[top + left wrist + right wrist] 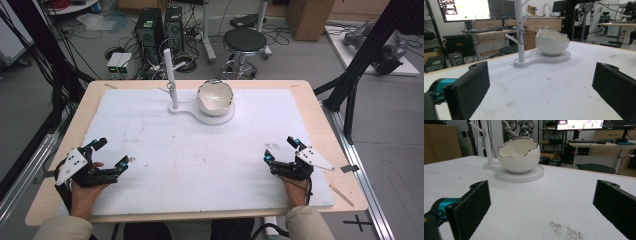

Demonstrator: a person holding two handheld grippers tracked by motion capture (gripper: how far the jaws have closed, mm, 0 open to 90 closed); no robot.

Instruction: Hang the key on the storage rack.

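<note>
A person rests the left gripper [111, 154] and right gripper [281, 150] near the bench's [310, 100] near corners, fingers wide and holding nothing, while a white eggshell-shaped bowl [215, 96] sits on a stand [200, 113] with an upright post [169, 75] near the far edge's middle. The thin, jagged rim looks fragile; a careless reach could tip it. A stained white sheet [200, 165] covers the bench in a cable-strewn lab with a stool [245, 42].

Even overhead light, soft focus throughout.
Shadows fall faintly on the white surface [210, 165]; near fingers [471, 87] blur; monitors [464, 10] glare.
</note>
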